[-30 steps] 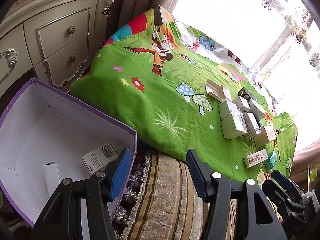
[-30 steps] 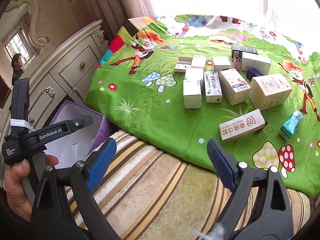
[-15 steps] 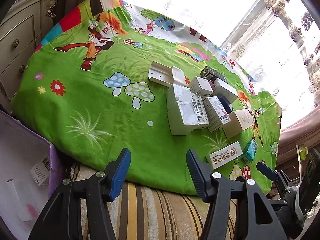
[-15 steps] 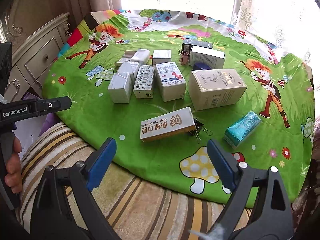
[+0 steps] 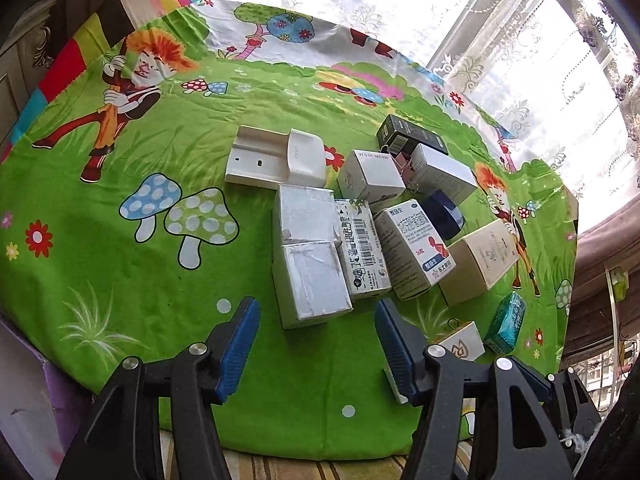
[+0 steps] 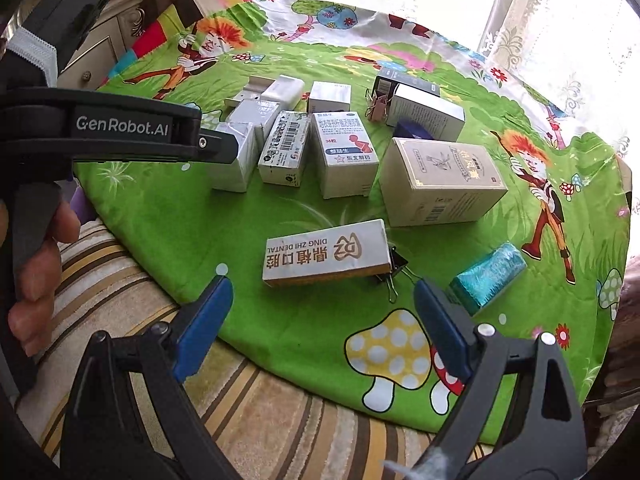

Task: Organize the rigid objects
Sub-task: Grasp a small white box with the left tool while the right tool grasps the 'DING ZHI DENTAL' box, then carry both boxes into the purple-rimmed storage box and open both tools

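Boxes: small cartons are lying clustered on the green cartoon cloth (image 5: 120, 264), ahead of both my grippers, none of them in my grasp.
Nearest white box (image 5: 310, 290): it is sitting just beyond my left gripper (image 5: 318, 338), slightly left of the line between its fingertips, with green cloth showing between box and pads.
Barcode box (image 5: 362, 248): it is lying right beside the white box, on its right, touching or nearly so.
Red-and-blue printed box (image 5: 416, 248): it is resting next along that row, tilted a little.
Left gripper state: I am holding it unclenched; its jaws have just been opening a little more and nothing is between them.
Dental box (image 6: 326, 252): the long carton is lying flat just ahead of my right gripper (image 6: 320, 308), roughly centred between its blue pads (image 6: 202, 318) but beyond their tips.
Binder clip (image 6: 394, 268): it is touching the dental box's right end.
Teal packet (image 6: 488, 276): it is lying apart, to the right of my right fingertip.
Large beige box (image 6: 442, 182): it is lying farther back, behind the dental box.
Right gripper state: I am keeping it spread wide, grasping nothing.
Surroundings: a striped cushion (image 6: 248, 412) is showing under the cloth's near edge; my left hand (image 6: 38, 276) is gripping the other tool's handle at the left of the right wrist view.
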The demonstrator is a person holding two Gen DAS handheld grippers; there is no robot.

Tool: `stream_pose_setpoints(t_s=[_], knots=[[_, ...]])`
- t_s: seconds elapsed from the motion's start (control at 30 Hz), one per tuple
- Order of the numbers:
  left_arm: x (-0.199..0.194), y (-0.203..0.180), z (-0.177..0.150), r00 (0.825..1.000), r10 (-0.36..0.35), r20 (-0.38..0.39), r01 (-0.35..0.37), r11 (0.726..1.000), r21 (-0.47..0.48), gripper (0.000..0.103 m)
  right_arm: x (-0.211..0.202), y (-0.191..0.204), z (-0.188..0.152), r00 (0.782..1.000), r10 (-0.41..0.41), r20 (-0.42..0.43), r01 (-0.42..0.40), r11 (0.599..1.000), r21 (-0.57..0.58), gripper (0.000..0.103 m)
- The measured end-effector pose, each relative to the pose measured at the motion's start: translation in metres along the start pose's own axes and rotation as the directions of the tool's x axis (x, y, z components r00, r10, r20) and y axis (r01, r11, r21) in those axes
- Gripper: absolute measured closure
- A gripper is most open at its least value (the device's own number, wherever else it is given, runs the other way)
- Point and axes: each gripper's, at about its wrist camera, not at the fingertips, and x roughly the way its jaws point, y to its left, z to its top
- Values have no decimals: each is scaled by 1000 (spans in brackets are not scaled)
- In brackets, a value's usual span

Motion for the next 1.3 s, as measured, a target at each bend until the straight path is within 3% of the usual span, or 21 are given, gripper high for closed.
stream_pose_setpoints(t_s=[0.27,0.43,0.7,0.83,1.07,1.3], knots=[[28,-2,5,999,50,-15,-50,999,16,41,20,8,9,999,-40,-28,39,999,-38,10],[25,1,6,1000,26,9,-26,1000,15,59,36,7,11,995,-78,-69,75,997,-35,10],[12,10,-5,999,-1,55,2,1000,-15,66,34,7,9,991,-124,-45,123,992,-29,19],[2,21,-13,997,-17,74,22,998,-59,66,30,0,7,996,-83,-24,83,996,16,19],[-13,31,-26,995,-35,94,44,995,-92,66,14,-25,0,996,75,42,-81,979,188,19],[-31,38,-38,993,-47,111,59,993,-106,66,0,-26,-4,991,119,67,-132,963,236,19]])
